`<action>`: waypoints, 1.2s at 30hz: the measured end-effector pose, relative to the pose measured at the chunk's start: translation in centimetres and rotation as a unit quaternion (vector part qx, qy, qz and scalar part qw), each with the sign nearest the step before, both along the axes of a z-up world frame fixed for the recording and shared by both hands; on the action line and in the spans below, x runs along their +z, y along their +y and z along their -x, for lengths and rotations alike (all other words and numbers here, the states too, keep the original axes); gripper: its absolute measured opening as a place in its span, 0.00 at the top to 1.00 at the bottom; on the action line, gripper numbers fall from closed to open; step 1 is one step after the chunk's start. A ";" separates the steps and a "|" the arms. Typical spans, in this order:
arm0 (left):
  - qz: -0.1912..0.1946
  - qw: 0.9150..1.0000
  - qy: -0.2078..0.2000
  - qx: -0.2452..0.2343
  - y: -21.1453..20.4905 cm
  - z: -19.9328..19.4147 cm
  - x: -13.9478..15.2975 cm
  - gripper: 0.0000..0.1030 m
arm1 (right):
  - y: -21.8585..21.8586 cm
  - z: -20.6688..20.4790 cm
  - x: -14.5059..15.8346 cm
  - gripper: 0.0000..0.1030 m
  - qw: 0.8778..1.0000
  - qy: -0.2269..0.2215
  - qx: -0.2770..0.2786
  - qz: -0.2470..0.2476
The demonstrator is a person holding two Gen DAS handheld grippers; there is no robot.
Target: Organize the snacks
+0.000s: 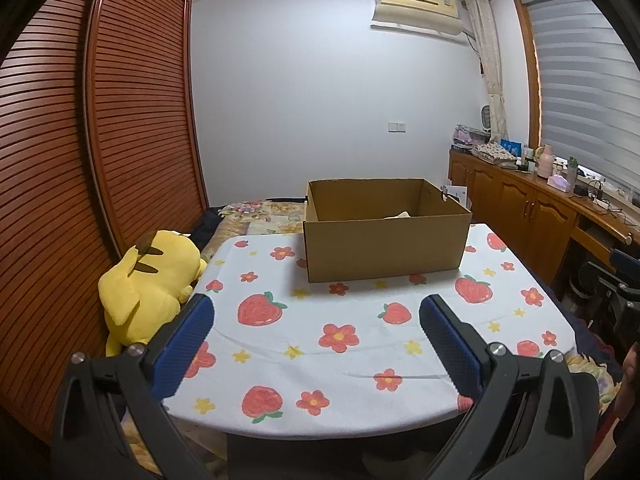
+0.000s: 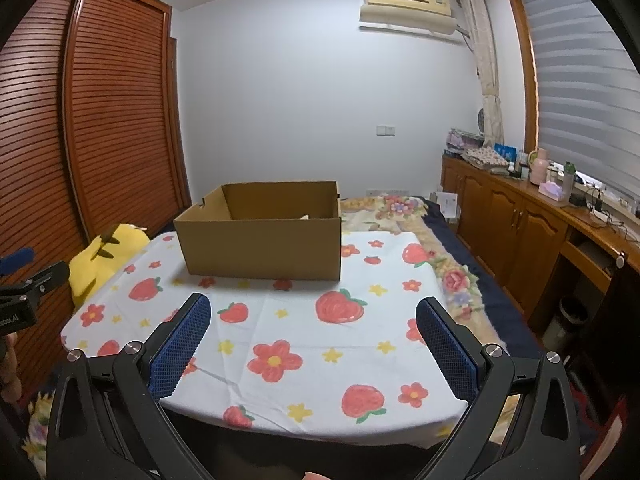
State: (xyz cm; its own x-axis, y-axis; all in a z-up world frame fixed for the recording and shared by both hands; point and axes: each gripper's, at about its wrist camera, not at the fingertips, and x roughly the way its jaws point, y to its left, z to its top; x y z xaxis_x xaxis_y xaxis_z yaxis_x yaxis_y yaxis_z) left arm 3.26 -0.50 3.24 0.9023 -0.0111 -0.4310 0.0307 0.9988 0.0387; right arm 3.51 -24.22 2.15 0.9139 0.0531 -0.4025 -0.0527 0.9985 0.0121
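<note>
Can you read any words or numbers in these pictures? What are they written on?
"obot.AI", first letters cut off at the picture's edge: on the left gripper body, seen from the right wrist view.
Air conditioner sticker: too small to read.
Cardboard box: no writing visible.
Items on the wooden counter: too blurred.

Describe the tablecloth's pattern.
White tablecloth printed with red strawberries, red flowers and small yellow stars; clearest in the right wrist view.
</note>
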 end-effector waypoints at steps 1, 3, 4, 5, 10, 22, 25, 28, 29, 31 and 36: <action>0.000 1.000 0.000 0.000 0.0 0.0 0.0 0.00 | 0.0 0.0 0.0 0.00 1.000 0.000 0.000 0.001; -0.002 1.000 0.000 0.000 0.0 0.0 0.0 0.00 | 0.0 0.0 0.0 0.00 1.000 -0.001 0.000 0.000; -0.002 1.000 -0.001 0.000 0.0 0.1 0.0 0.00 | 0.0 0.0 0.0 0.00 1.000 -0.001 0.000 0.000; -0.002 1.000 -0.001 0.000 0.0 0.1 0.0 0.00 | -0.1 0.0 0.1 0.00 1.000 -0.001 0.001 -0.001; -0.006 1.000 -0.001 -0.001 -0.1 0.2 0.0 0.00 | 0.0 0.0 0.1 0.00 1.000 -0.003 0.000 0.000; -0.009 1.000 -0.006 0.000 -0.2 0.3 0.1 0.00 | 0.1 0.1 0.4 0.00 1.000 -0.005 0.000 0.001; -0.013 1.000 -0.010 -0.001 -0.3 0.5 0.1 0.00 | 0.2 -0.1 0.7 0.00 1.000 -0.005 0.001 -0.001; -0.012 1.000 -0.009 -0.002 -0.4 0.4 0.2 0.00 | 0.2 0.0 0.6 0.00 1.000 -0.005 0.001 -0.001; -0.013 1.000 -0.009 -0.002 -0.4 0.5 0.2 0.00 | 0.2 -0.1 0.7 0.00 1.000 -0.005 0.001 -0.001; -0.011 1.000 -0.009 -0.002 -0.3 0.4 0.2 0.00 | 0.2 -0.1 0.7 0.00 1.000 -0.006 0.001 -0.001; -0.012 1.000 -0.009 -0.002 -0.4 0.5 0.2 0.00 | 0.3 -0.1 0.7 0.00 1.000 -0.006 0.001 0.000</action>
